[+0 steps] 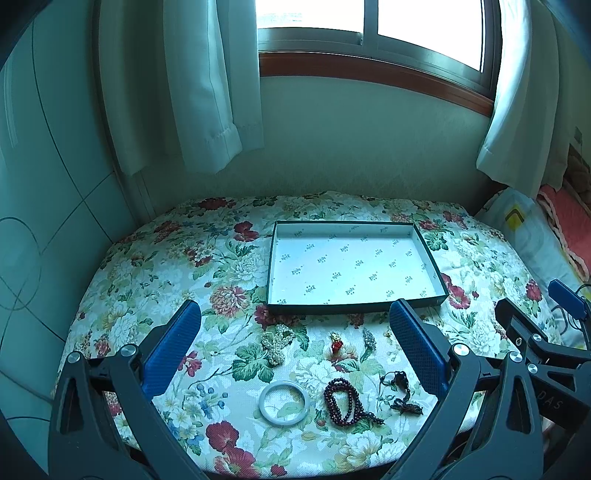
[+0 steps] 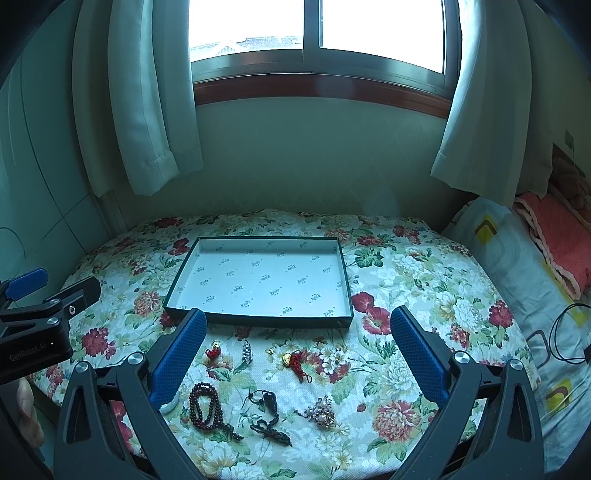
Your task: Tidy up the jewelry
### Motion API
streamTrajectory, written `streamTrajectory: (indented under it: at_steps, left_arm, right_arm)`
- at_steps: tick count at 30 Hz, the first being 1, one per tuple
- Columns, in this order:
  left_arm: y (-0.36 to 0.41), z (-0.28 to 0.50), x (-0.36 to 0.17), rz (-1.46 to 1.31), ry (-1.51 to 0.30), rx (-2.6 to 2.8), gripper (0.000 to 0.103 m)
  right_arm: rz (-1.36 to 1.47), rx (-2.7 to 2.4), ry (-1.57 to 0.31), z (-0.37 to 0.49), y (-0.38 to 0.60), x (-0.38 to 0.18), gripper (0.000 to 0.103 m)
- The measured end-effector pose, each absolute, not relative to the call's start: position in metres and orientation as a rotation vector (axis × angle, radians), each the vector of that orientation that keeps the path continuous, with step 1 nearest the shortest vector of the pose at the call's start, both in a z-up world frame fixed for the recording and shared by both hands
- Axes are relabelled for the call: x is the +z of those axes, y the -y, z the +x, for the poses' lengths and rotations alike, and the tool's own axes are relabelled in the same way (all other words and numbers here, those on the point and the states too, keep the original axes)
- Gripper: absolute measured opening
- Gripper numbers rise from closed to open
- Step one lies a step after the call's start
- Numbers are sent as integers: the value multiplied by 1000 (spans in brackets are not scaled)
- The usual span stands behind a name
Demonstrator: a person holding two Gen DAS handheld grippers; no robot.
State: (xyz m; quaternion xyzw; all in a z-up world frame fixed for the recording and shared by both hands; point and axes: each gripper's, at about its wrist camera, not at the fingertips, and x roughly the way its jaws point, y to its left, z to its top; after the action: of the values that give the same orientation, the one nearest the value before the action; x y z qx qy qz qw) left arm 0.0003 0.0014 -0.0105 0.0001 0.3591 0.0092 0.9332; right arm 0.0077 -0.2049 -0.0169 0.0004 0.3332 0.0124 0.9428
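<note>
A shallow dark-rimmed tray (image 1: 354, 309) with a white printed lining lies empty on the floral cloth (image 1: 155, 266). In front of it lie a pearl cluster (image 1: 275, 343), a red charm (image 1: 336, 346), a silver brooch (image 1: 368, 338), a white bangle (image 1: 284, 403), a dark red bead string (image 1: 343, 400) and a dark cord pendant (image 1: 400, 393). My left gripper (image 1: 295, 310) hangs open above them, holding nothing. In the right wrist view the tray (image 2: 277, 322), bead string (image 2: 208, 408), cord pendant (image 2: 267, 413), a pearl brooch (image 2: 320, 408) and a gold-and-red charm (image 2: 295, 362) show under my open right gripper (image 2: 297, 314).
Curtains (image 1: 207, 92) and a window (image 1: 369, 22) stand behind the table. A patterned pillow (image 2: 524, 266) and a black cable (image 2: 569, 339) lie to the right. The other gripper shows at each view's edge (image 1: 535, 301) (image 2: 64, 282). A thumb (image 2: 29, 413) is at lower left.
</note>
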Motion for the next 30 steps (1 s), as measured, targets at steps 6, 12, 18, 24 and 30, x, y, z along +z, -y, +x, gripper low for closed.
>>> streamTrajectory:
  at_steps: [6,12,18,24,30]
  left_arm:
    - [-1,1,-10,0,-736,19,101]
    - [-1,1,-10,1,-736,19,101]
    - [-1,2,-10,1,-737,18,101]
    - [-1,2,-13,1,-736,18,101]
    - [-1,2,-12,0,-737,18,101]
  right_arm:
    - [0,25,-680,8,206,-18,99]
    - [0,24,-682,8,205,-18,99]
    - [0,26,-682,8,206,-18,99]
    - [1,25,-682,9,208,-19,99]
    - [1,24,-682,9,206,-18,99]
